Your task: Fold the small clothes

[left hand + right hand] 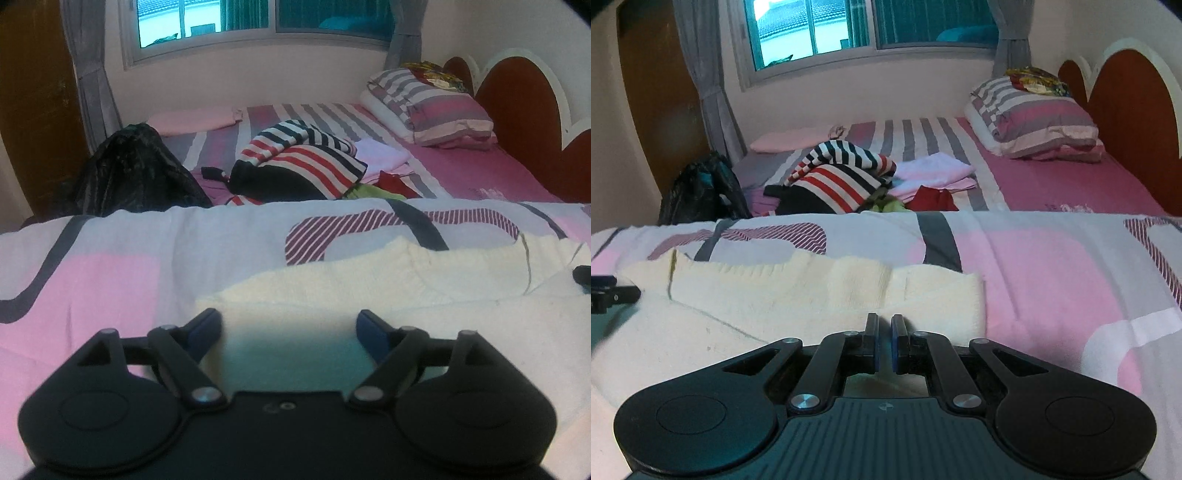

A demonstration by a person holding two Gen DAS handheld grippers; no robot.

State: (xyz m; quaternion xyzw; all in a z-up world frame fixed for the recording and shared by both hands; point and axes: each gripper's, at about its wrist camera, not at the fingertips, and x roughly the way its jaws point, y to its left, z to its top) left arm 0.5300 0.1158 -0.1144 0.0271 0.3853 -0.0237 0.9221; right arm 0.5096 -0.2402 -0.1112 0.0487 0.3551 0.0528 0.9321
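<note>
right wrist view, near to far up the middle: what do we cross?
Right tool → cream knit → patterned quilt → striped clothes pile → striped sheet → window.

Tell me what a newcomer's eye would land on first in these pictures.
First the cream knitted garment, spread on the pink, white and grey patterned quilt right in front of both claws. Behind it, mid-bed, lies a heap of red, white and navy striped clothes, with a black plastic bag at its left. The left claw gapes open, while the right claw is shut.
</note>
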